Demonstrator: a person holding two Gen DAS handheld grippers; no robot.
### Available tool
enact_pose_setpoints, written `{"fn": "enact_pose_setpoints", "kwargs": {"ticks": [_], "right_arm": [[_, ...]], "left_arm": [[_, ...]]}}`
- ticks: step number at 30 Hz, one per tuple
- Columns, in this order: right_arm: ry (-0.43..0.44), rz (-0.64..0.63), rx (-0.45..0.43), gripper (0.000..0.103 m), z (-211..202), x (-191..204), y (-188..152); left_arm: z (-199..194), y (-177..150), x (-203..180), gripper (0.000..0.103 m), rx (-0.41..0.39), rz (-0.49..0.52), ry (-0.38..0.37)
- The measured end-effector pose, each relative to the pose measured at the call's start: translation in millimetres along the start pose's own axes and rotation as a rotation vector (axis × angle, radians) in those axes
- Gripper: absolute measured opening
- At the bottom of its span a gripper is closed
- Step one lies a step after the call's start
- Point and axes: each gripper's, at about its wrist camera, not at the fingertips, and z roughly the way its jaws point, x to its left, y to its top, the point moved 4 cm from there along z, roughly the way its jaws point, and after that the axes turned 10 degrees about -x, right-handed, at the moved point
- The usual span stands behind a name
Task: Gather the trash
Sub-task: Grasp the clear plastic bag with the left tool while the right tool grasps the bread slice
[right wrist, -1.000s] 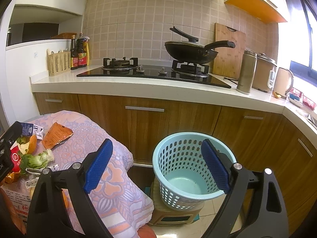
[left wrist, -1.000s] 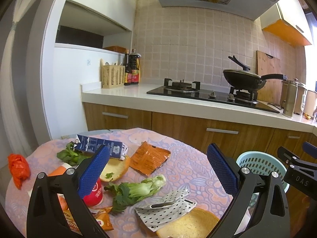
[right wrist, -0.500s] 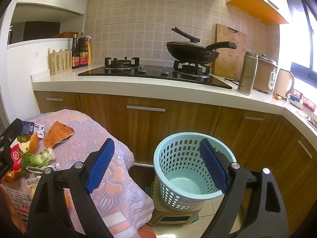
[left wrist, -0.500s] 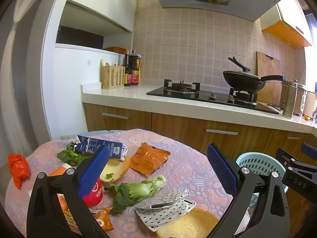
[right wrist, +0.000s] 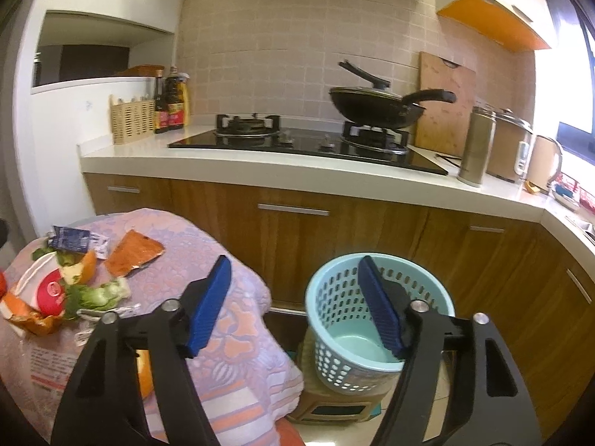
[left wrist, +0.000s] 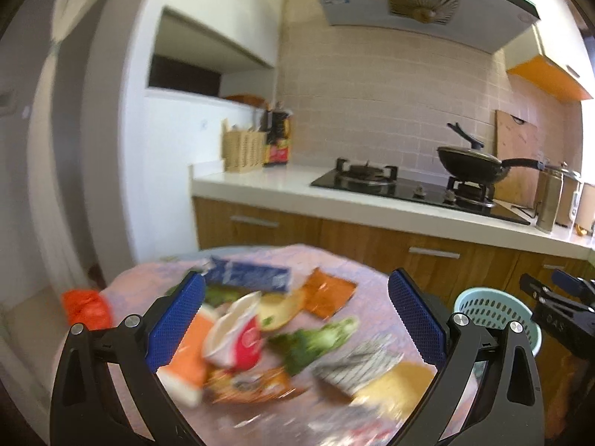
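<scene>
**A:** What do your two tools have right now?

**B:** Nothing. My left hand-held gripper [left wrist: 295,319] hangs with its blue pads spread wide above the litter, gripping nothing. My right hand-held gripper [right wrist: 293,304] is just as wide apart and just as bare, pointing between the bench edge and the pale blue perforated plastic basket [right wrist: 377,319] on the floor by the wooden cabinets.

**A:** So which step is this?

**B:** I judge it as the very start: the basket looks empty inside, all the trash lies on the round bench with the pink patterned cloth [right wrist: 238,334], and I am lining up the left tool for a first pick. The left view is blurred, so I read detail from the right one.

**A:** What does the next move need?

**B:** Come down over one piece, close on it, carry it right and drop it in the basket. The red-and-white crushed paper cup [left wrist: 238,334] sits nearest between the left pads.

**A:** Count the pile for me.

**B:** One cup, one blue flattened carton [left wrist: 247,278], one flat orange foil wrapper [left wrist: 327,295], one green leafy vegetable stalk [left wrist: 316,340] with more greens behind the carton, one spotted grey-white wrapper [left wrist: 357,364], one crumpled orange snack bag [left wrist: 253,386], one orange-red plastic bag [left wrist: 87,308] at the far left edge. There are yellowish bread-like pieces too, at least two; I cannot count them surely. One basket.
</scene>
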Motion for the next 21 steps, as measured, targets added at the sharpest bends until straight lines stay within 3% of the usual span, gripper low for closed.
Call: {"fn": "enact_pose_setpoints", "kwargs": {"ticks": [7,12,21], "right_arm": [[0.113,-0.013,0.023,0.058,-8.5,29.9,-5.7],[0.249,-0.015,0.092,0.058,-8.6,53.6,-22.3],[0.389,-0.08,0.18,0.058,-0.6,82.4,-59.7]], "left_arm": [[-27.8,-31.1,54.4,0.096,0.158,-0.051,0.017],[-20.6,-71.2,54.7,0.095,0.294,-0.09,-0.077],[17.5,-132.6,50.7,0.091,0.504,-0.244,-0.188]]}}
